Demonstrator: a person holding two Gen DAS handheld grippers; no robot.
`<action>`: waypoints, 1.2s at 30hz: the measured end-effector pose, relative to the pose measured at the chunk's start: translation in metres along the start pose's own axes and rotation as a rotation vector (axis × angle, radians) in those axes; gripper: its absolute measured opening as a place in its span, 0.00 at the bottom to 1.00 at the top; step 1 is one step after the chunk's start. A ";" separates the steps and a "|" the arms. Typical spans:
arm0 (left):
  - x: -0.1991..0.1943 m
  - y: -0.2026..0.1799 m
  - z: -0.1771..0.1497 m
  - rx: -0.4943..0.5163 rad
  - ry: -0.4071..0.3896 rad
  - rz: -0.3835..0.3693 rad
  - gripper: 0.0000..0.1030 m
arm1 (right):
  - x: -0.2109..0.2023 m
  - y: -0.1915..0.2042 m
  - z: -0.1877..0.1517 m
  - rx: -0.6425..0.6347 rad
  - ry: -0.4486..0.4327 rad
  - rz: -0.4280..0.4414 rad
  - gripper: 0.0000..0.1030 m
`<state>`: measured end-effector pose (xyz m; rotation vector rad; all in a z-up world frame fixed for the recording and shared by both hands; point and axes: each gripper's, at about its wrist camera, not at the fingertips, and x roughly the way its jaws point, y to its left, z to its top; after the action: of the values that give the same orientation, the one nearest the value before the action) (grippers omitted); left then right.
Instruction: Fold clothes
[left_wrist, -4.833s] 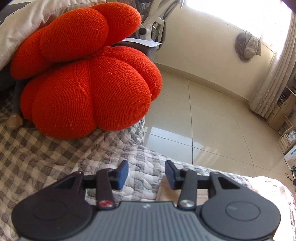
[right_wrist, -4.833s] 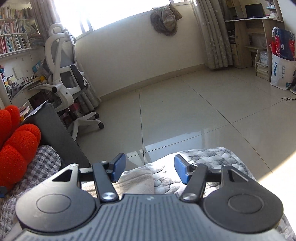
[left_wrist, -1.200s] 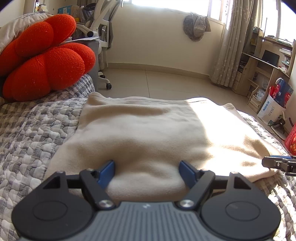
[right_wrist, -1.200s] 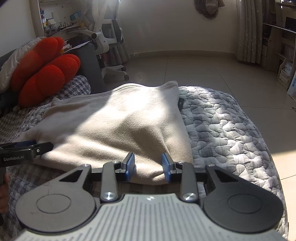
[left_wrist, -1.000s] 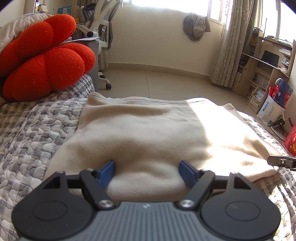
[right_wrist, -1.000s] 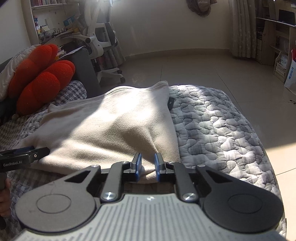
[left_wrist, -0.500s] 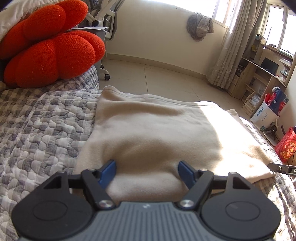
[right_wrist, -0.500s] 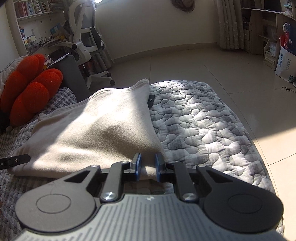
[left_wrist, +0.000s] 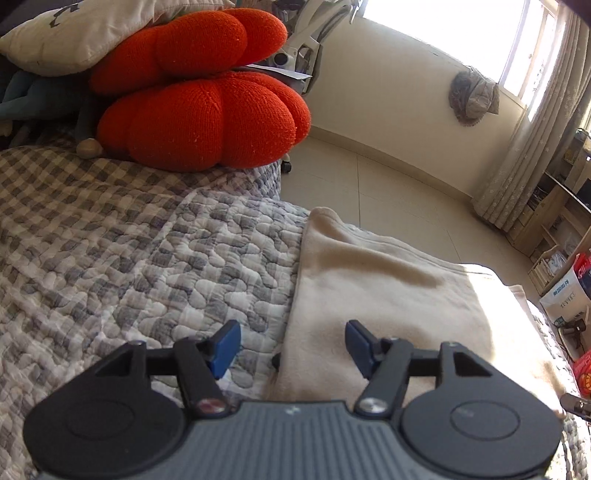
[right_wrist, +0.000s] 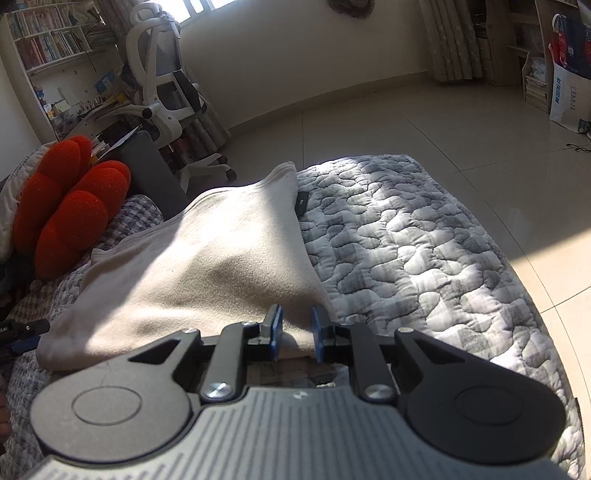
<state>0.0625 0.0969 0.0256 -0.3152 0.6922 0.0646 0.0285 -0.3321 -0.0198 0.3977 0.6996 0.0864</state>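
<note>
Your right gripper (right_wrist: 295, 332) pinches the near corner of the soft, floppy beige garment (right_wrist: 207, 266) lying on the quilted bed (right_wrist: 406, 240), while your left gripper (left_wrist: 291, 347), its fingers just narrowing yet ungripped, should seize the garment's near left corner.

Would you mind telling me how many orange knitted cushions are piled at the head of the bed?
2, stacked: the lower orange cushion rests on the checked quilt, the upper orange cushion lies on it, beneath a pale pillow. More may be hidden behind.
</note>
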 end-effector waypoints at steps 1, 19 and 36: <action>-0.002 0.004 0.001 -0.021 -0.008 0.009 0.63 | -0.003 -0.001 0.001 0.014 -0.018 0.006 0.24; 0.018 -0.063 -0.031 0.188 0.004 -0.077 0.67 | 0.027 0.092 -0.015 -0.169 0.016 0.149 0.30; 0.018 -0.094 -0.039 0.222 -0.016 -0.017 0.72 | 0.051 0.144 -0.033 -0.396 -0.007 0.026 0.48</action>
<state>0.0678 -0.0049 0.0104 -0.1072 0.6737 -0.0256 0.0535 -0.1780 -0.0185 0.0276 0.6530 0.2432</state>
